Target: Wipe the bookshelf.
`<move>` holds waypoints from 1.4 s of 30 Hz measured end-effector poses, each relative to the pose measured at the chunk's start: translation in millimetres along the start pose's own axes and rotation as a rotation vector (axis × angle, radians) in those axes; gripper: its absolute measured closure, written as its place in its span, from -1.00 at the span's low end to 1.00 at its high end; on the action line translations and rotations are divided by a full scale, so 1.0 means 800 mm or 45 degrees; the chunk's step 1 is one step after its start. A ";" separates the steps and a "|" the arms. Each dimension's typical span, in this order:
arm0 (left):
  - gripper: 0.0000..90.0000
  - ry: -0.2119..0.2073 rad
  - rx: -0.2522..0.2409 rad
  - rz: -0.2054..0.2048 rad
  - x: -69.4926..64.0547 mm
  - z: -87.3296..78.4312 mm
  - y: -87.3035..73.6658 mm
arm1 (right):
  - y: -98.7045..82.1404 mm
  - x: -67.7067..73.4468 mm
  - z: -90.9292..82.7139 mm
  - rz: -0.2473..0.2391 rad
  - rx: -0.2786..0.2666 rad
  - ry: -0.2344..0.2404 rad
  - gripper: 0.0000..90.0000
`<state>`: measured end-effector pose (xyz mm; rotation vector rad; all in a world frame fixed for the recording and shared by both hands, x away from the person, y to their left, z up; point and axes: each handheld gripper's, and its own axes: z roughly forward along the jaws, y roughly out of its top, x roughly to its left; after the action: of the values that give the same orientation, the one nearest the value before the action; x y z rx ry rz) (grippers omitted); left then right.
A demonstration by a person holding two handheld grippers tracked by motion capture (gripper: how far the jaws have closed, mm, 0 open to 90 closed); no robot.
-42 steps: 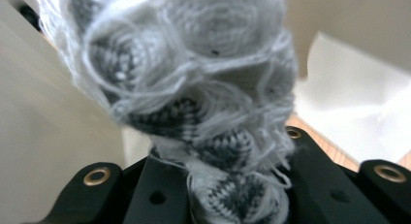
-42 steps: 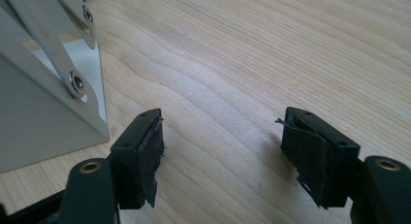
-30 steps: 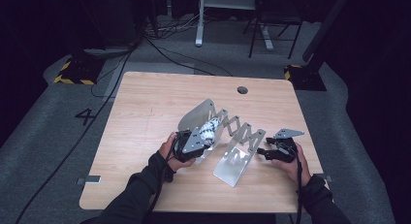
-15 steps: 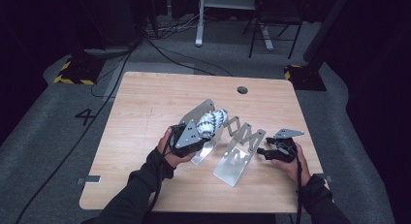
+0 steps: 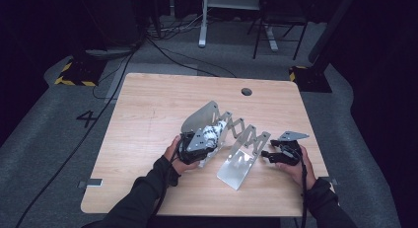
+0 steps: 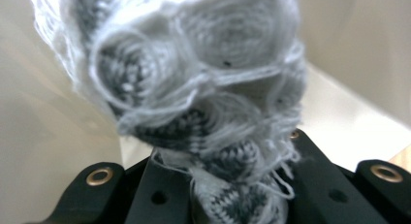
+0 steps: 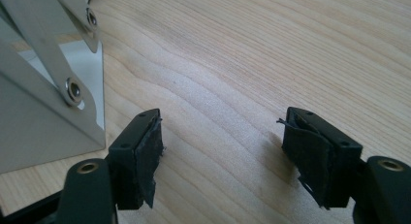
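My left gripper (image 5: pixel 209 138) is shut on a rolled grey-and-white knitted bundle (image 5: pixel 215 131). It holds the bundle at the left end of a metal accordion rack (image 5: pixel 237 166) on the wooden table (image 5: pixel 148 109). In the left gripper view the bundle (image 6: pixel 194 88) rises from between the jaws of my left gripper (image 6: pixel 223 187), with pale metal walls on both sides. My right gripper (image 5: pixel 269 155) rests open at the rack's right end. In the right gripper view its pads (image 7: pixel 145 161) stand apart over bare wood, and the rack's end plate (image 7: pixel 39 117) is to the left of my right gripper (image 7: pixel 223 156).
A round cable hole (image 5: pixel 246 92) sits near the table's far edge. Beyond the table, cables (image 5: pixel 162 50) lie on the grey floor beside a desk leg (image 5: pixel 202 20) and a chair base (image 5: pixel 276 35). Bare wood stretches along the table's left side.
My left hand lifted the knitted bundle up toward the rack's left plate, then brought it down a little among the rack's links. The right hand has kept still.
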<state>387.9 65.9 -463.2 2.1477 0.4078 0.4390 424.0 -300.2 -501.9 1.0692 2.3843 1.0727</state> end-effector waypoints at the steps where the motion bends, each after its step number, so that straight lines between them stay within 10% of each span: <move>1: 0.73 -0.004 0.015 0.005 -0.001 0.004 -0.002 | 0.000 0.000 0.000 -0.001 0.002 -0.001 -0.31; 9: 0.73 -0.009 0.161 -0.008 0.000 0.031 -0.019 | 0.000 0.001 0.000 -0.006 0.004 -0.004 -0.31; 26: 0.68 0.067 -0.040 0.186 -0.005 -0.029 0.035 | 0.000 0.002 0.001 -0.011 0.005 -0.007 -0.32; 36: 0.71 0.098 -0.197 0.174 -0.003 -0.060 0.058 | 0.000 0.002 0.001 -0.009 0.004 -0.007 -0.32; 42: 0.72 0.105 -0.120 0.127 0.005 -0.050 0.042 | 0.000 0.002 0.001 -0.009 0.004 -0.010 -0.32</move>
<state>378.2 76.7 -412.9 2.0694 0.3200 0.5932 423.4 -298.5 -502.0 1.0631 2.3828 1.0607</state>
